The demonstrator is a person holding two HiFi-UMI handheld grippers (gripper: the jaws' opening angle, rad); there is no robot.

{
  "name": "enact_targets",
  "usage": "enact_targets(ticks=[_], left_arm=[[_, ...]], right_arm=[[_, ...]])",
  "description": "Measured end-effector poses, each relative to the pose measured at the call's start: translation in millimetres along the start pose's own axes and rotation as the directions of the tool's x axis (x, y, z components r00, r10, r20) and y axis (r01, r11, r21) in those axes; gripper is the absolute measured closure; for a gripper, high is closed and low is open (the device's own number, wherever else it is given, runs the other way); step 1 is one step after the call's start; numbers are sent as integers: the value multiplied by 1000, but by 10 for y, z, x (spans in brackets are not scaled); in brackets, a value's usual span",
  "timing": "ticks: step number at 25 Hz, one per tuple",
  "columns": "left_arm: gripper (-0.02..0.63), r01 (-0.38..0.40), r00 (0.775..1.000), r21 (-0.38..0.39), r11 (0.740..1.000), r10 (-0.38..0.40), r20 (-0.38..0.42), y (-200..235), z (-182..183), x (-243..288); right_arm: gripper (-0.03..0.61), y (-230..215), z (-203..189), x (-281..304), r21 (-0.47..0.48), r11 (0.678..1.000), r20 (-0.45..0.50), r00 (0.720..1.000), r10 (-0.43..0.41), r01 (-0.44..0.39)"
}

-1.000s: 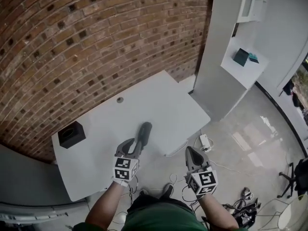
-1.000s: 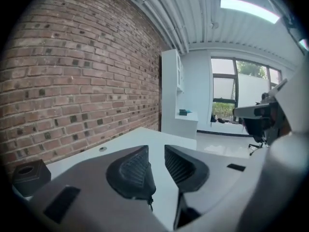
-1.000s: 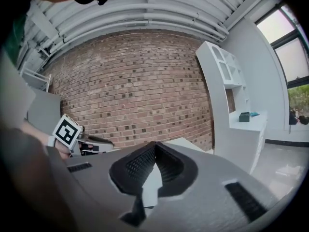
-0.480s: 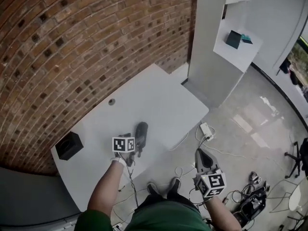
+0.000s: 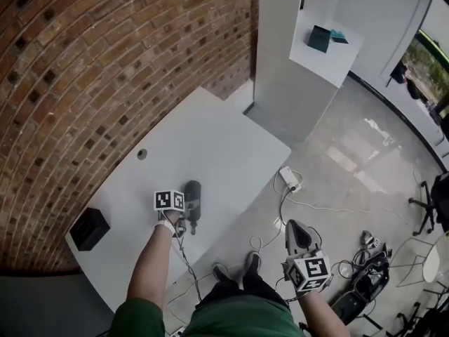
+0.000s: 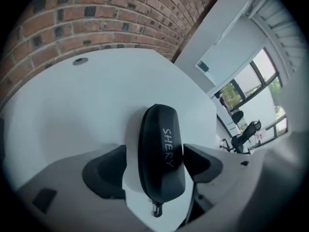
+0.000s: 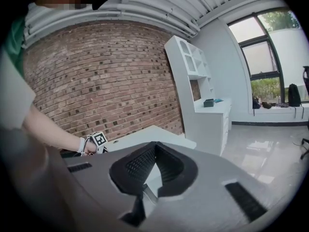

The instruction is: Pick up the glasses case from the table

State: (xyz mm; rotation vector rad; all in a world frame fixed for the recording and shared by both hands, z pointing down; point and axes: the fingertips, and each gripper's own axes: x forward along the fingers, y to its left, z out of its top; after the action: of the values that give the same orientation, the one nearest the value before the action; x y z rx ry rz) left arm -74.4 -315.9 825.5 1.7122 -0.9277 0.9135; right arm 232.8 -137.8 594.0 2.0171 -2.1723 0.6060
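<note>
Both left gripper (image 6: 154, 152) jaws opening around glasses case (image 6: 157, 125) near table (image 6: 91, 98) edge

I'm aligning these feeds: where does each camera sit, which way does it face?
Head view: on the person's head, steeply down at the table; left arm, right arm, left tongs, right tongs show.
Left gripper view: on the left tongs, down along their opening jaws, glasses case between them.
Right gripper view: on the right tongs, past shut jaws toward the brick wall; left arm shows.
Shared: all show the table.
</note>
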Motion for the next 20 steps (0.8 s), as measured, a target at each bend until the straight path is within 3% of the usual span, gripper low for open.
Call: enact_targets(ticks=[5, 13, 20], left_arm=[[267, 35, 999, -35, 999, -36, -17, -75, -43, 121], [304, 23, 1000, 8, 1000, -23, 0, -157, -51, 117], [307, 12, 989, 78, 997, -23, 147, -170, 115, -210]], right_arm=[[575, -29, -27, -1, 16, 1000, -9, 1000, -13, 13], [575, 100, -35, 72, 7, 1000, -22, 1000, 9, -9], [575, 303, 92, 206, -22, 998, -11, 998, 63, -63]])
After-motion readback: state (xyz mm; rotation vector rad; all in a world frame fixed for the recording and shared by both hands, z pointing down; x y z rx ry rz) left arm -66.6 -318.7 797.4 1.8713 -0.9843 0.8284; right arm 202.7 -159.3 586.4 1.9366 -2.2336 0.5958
